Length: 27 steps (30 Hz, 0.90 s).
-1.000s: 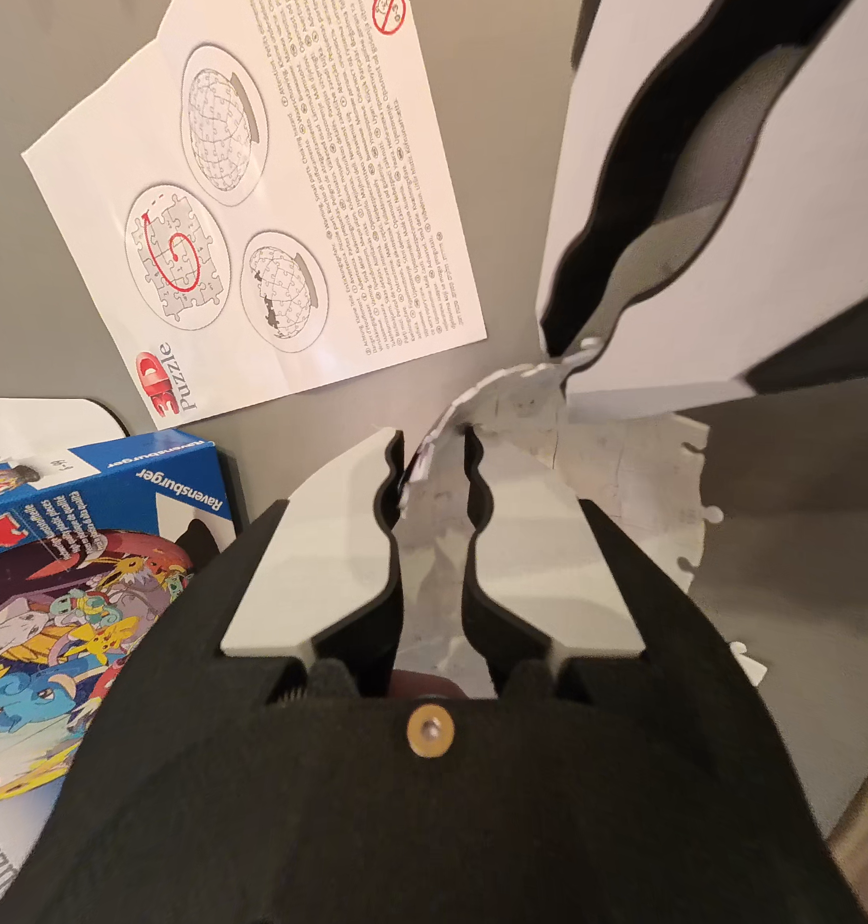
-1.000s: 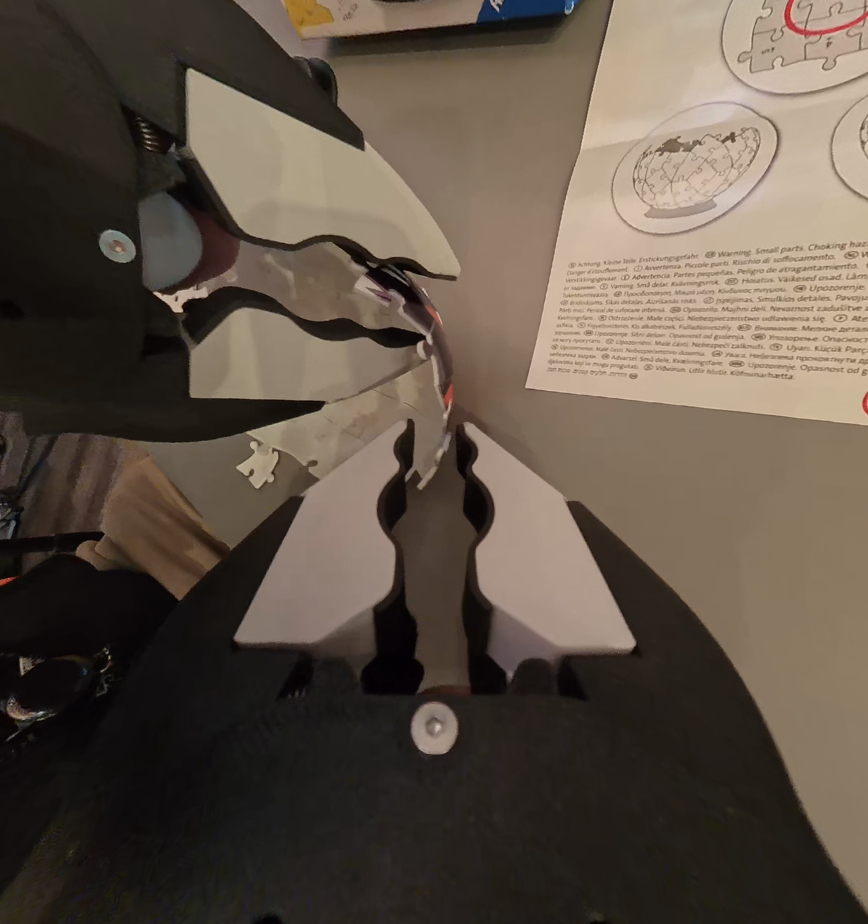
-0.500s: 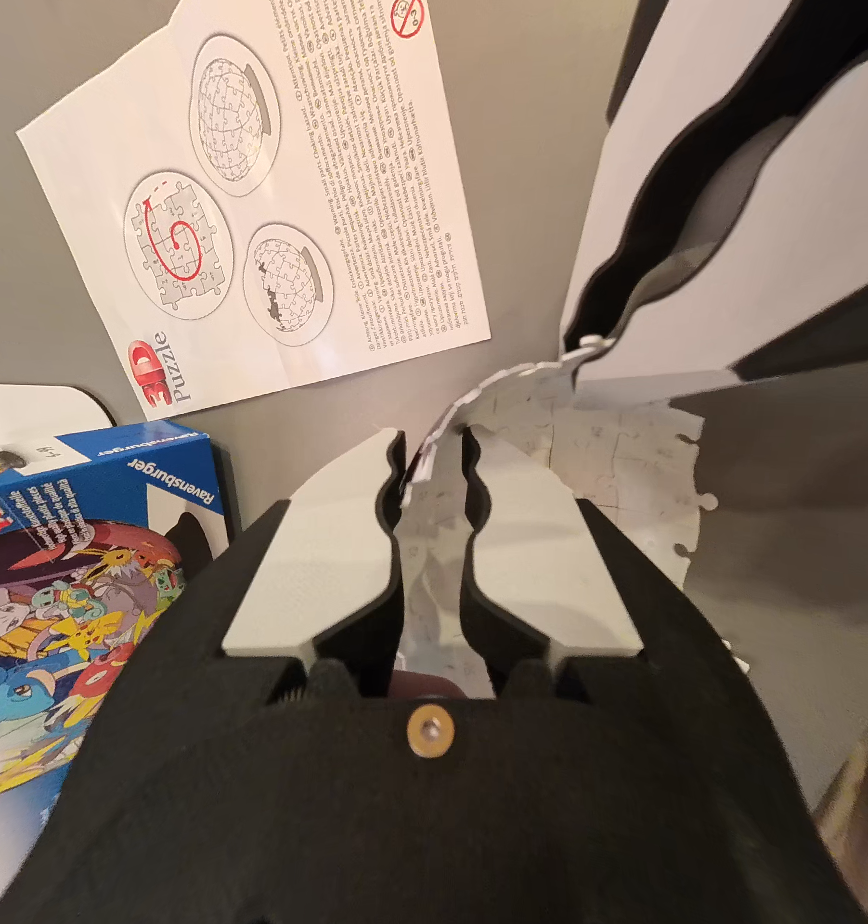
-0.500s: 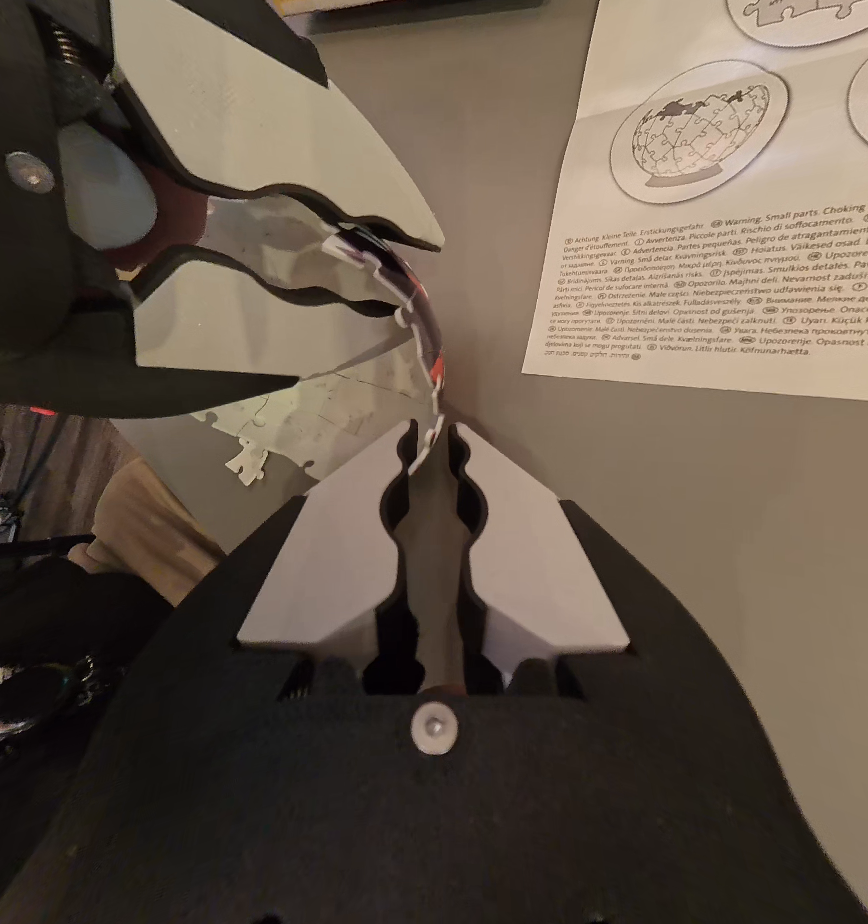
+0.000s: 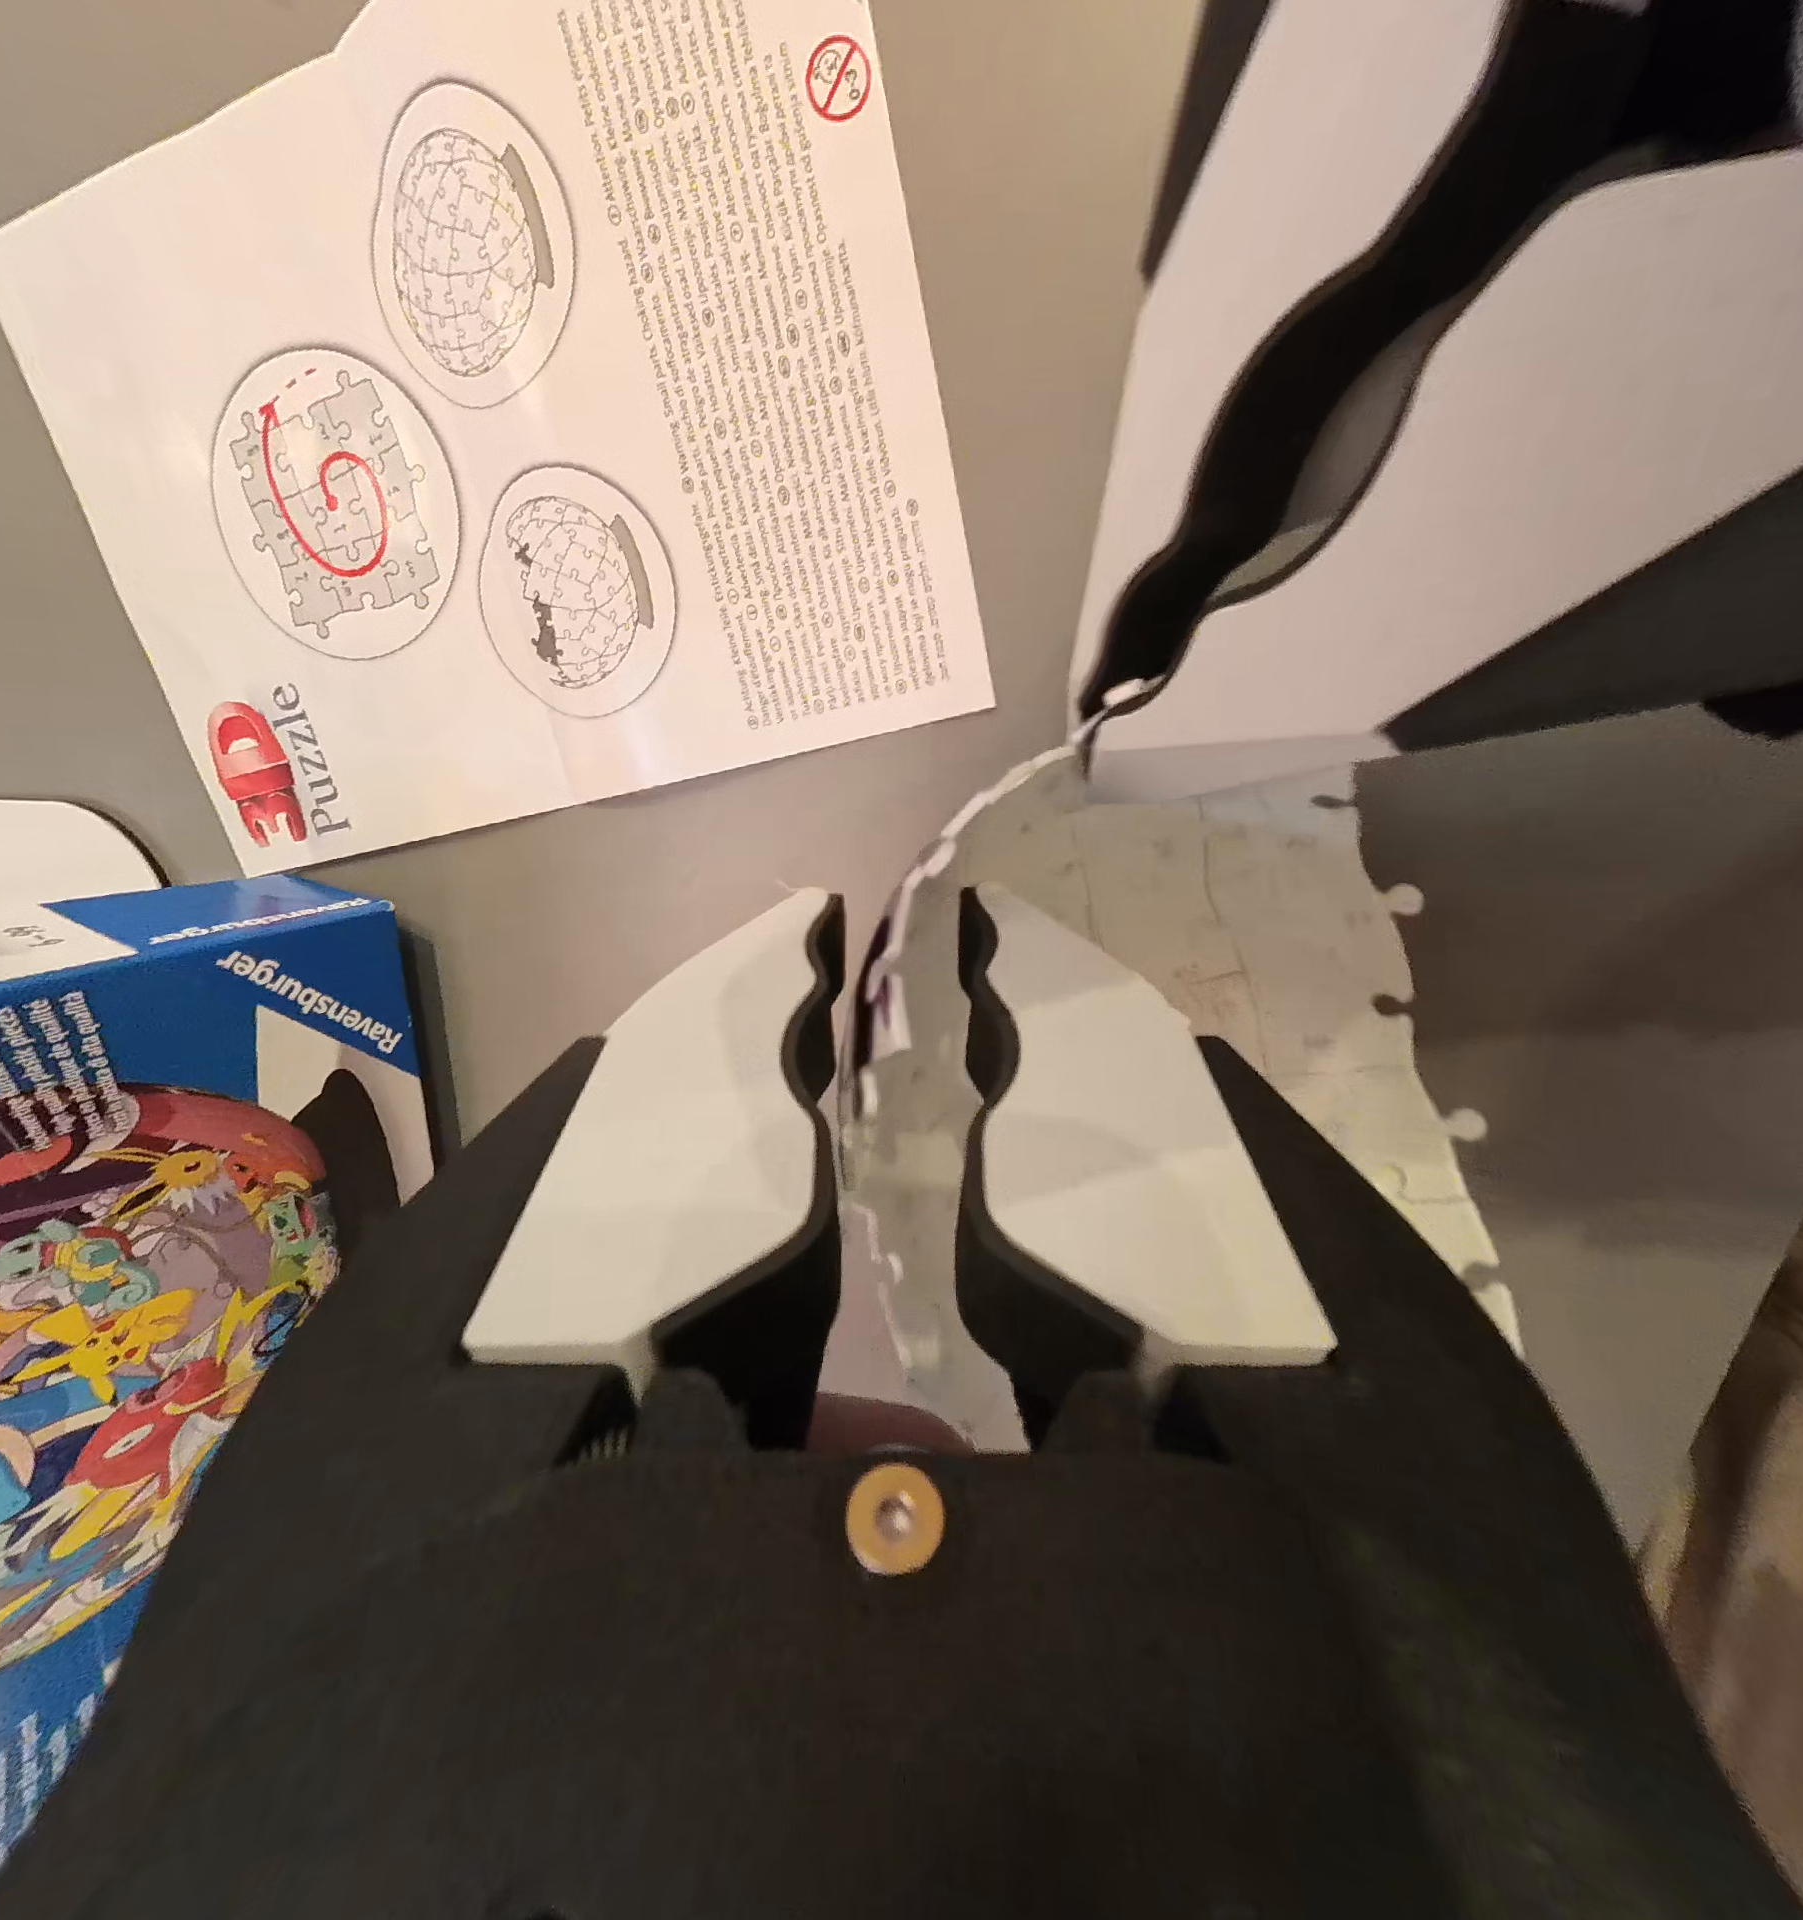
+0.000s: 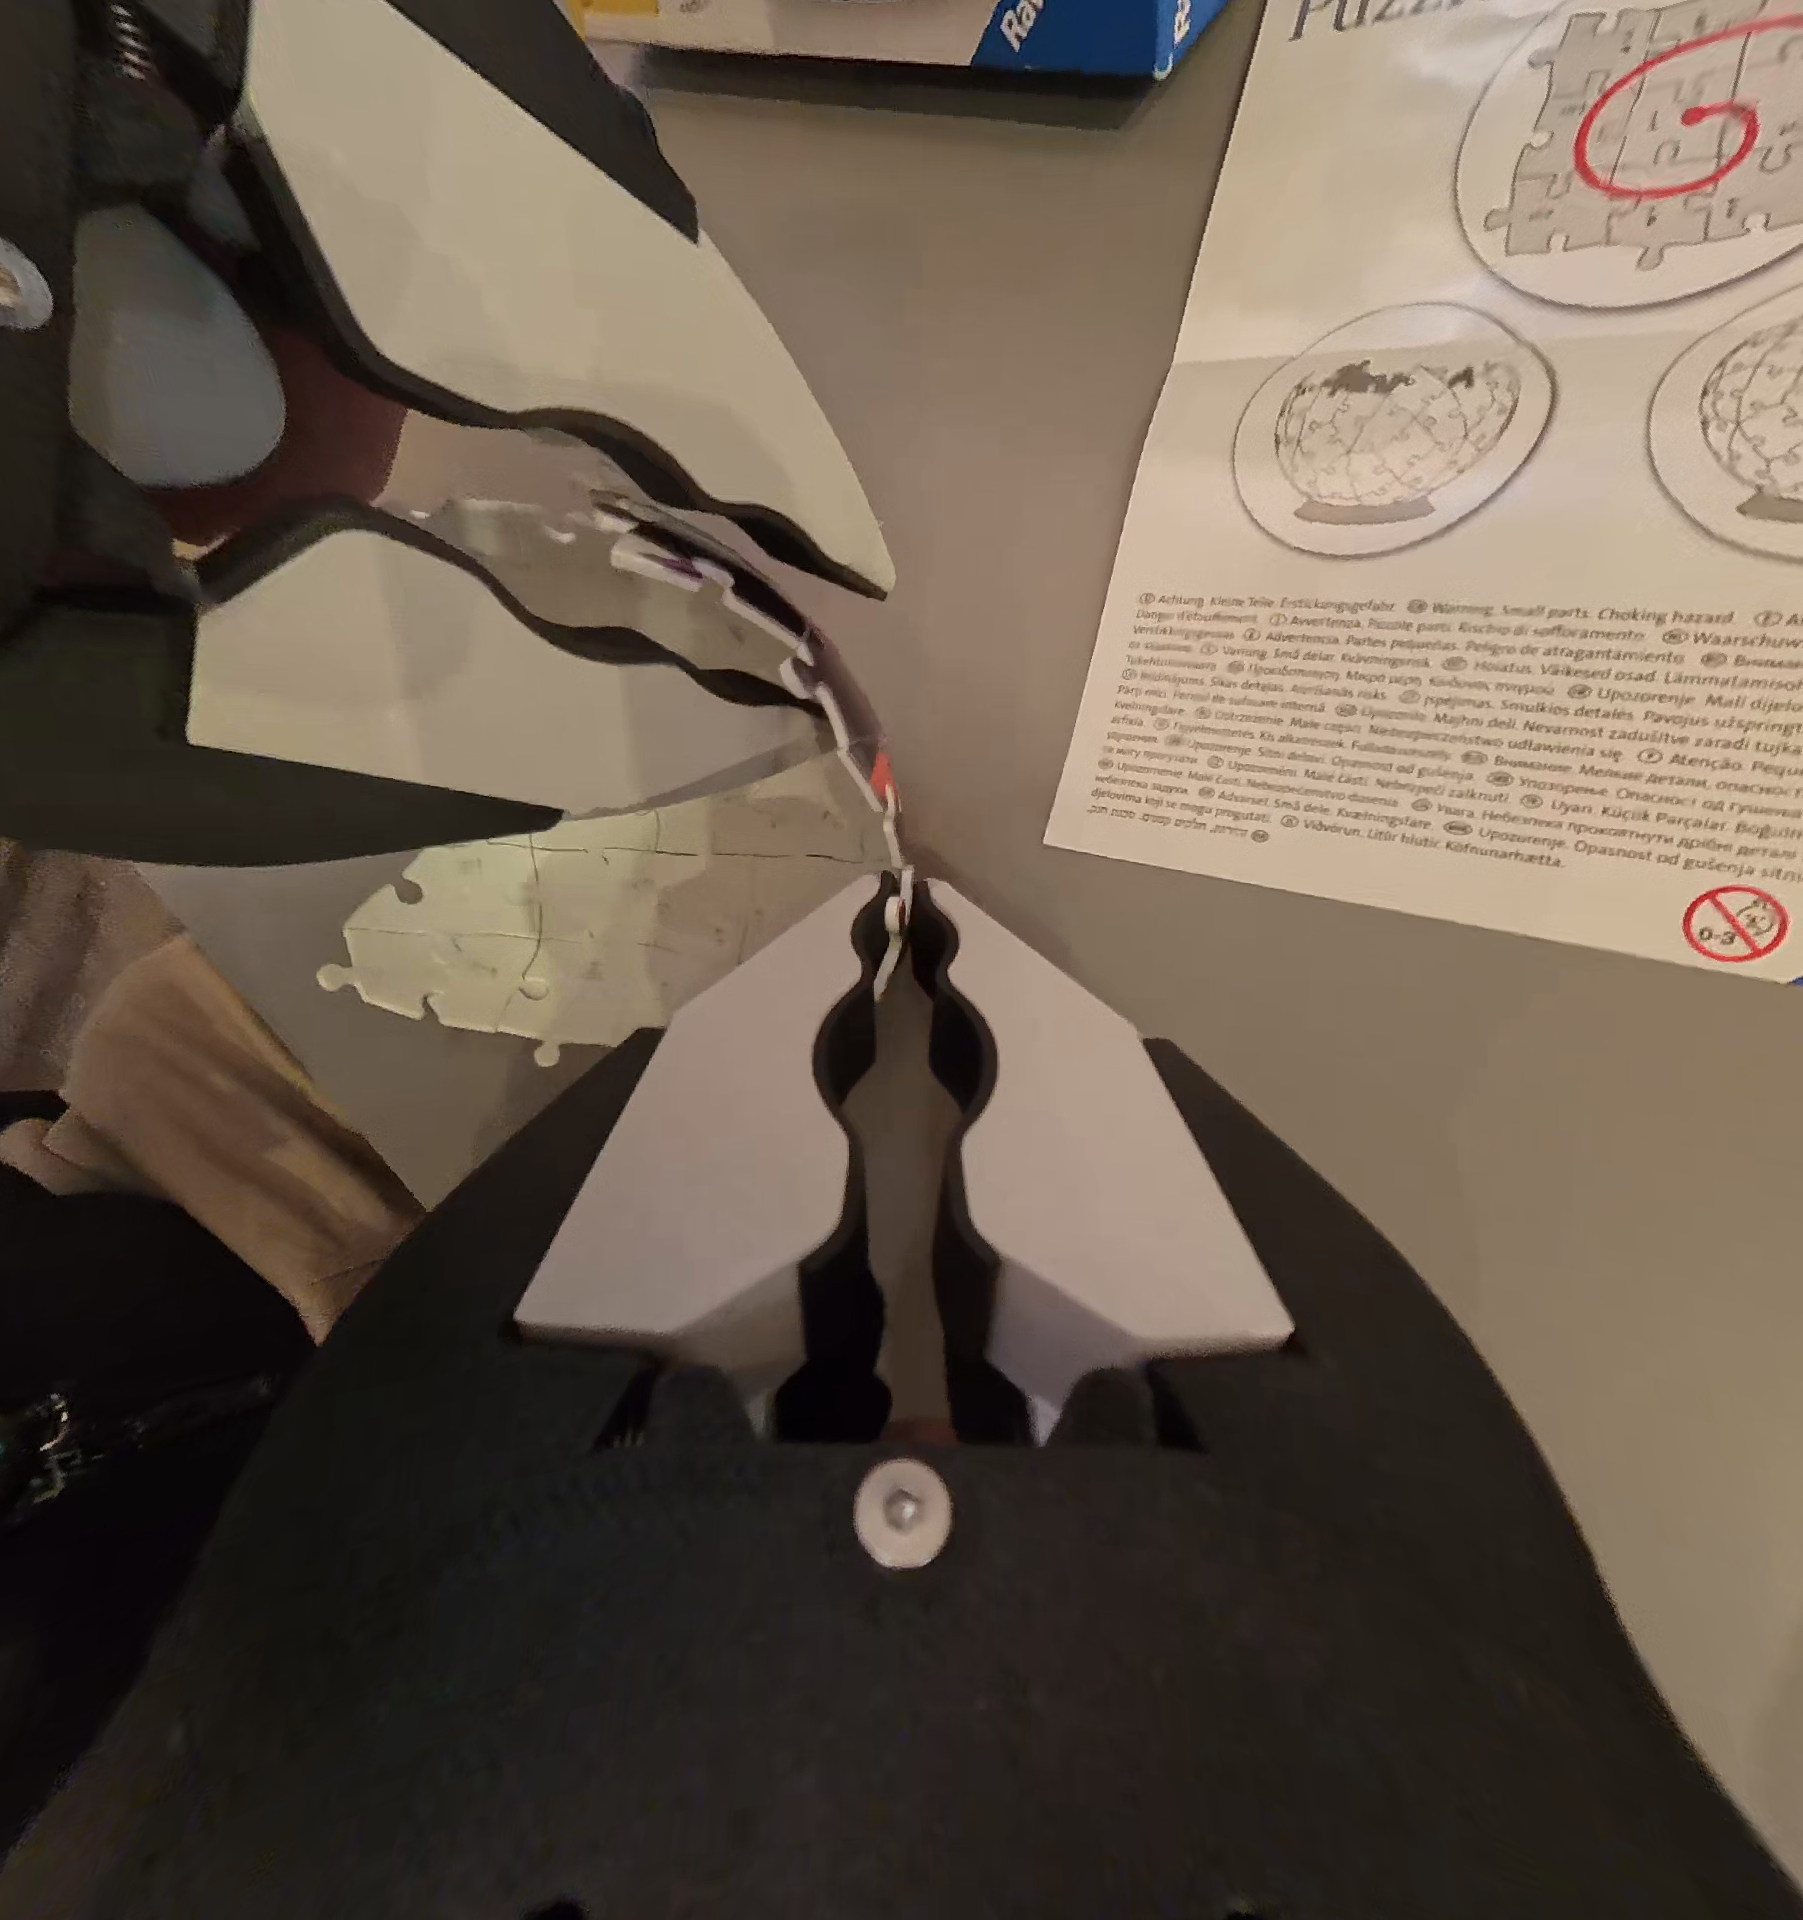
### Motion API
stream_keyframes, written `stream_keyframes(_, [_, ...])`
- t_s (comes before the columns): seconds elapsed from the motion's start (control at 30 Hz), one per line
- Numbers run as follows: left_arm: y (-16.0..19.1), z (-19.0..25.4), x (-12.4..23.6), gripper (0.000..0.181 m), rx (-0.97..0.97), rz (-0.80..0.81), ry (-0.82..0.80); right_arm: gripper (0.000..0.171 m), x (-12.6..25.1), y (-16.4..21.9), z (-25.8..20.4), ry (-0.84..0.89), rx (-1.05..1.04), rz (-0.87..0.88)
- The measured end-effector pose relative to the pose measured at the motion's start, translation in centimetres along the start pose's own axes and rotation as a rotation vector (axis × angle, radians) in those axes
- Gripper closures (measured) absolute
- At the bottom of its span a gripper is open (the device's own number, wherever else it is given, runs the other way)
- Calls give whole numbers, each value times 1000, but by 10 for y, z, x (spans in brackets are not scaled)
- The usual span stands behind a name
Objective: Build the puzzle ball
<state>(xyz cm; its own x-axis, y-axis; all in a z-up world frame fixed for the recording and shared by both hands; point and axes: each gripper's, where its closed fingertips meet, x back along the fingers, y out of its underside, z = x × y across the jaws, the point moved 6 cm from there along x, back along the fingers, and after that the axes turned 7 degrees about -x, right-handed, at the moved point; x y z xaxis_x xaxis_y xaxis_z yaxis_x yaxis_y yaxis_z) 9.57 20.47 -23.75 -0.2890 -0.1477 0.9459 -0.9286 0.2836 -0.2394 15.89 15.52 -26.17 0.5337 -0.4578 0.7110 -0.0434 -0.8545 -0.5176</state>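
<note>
Grey tabletop (image 5: 1032, 364). Curved shell section (image 6: 668, 914) spans frame centre; left gripper (image 5: 902, 914) and right gripper (image 6: 902, 899) pinch opposite rim ends.

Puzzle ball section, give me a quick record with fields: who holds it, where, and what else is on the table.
item: curved puzzle ball section, joined pieces, pale inner side showing
left hand-held gripper: shut on the section's edge
right hand-held gripper: shut on the rim's end, at its tips
position: held above the grey table
instruction sheet: flat on the table
puzzle box: blue, beside the sheet
</note>
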Motion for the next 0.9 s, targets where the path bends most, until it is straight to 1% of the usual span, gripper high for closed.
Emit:
stream_keyframes(0.03, [0, 1, 1, 162, 1, 9, 16, 171, 0, -2, -1, 1, 16, -4])
stream_keyframes(0.2, [9, -3, 3, 170, 14, 9, 42, 171, -3, -11, -3, 10, 128, -38])
stream_keyframes(0.33, [15, -5, 4, 173, 28, 10, 68, 171, -6, -15, -6, 13, 194, -66])
stream_keyframes(0.57, [21, -6, 6, 175, 64, 32, 102, 171, -8, -20, -9, 7, 255, -110])
stream_keyframes(0.73, [26, -9, 8, 176, 102, 46, 116, 171, -9, -26, -11, 27, 278, -98])
stream_keyframes(0.77, [27, -9, 7, 176, 114, 52, 121, 169, -10, -26, -10, 20, 263, -104])
stream_keyframes(0.8, [29, -10, 6, 176, 123, 50, 116, 151, -9, -28, -8, 19, 250, -100])
stream_keyframes(0.83, [31, -10, 6, 176, 133, 51, 115, 147, -7, -29, -7, 12, 242, -94])
stream_keyframes(0.9, [34, -10, 5, 176, 158, 63, 125, 149, -3, -28, -5, -9, 224, -89])
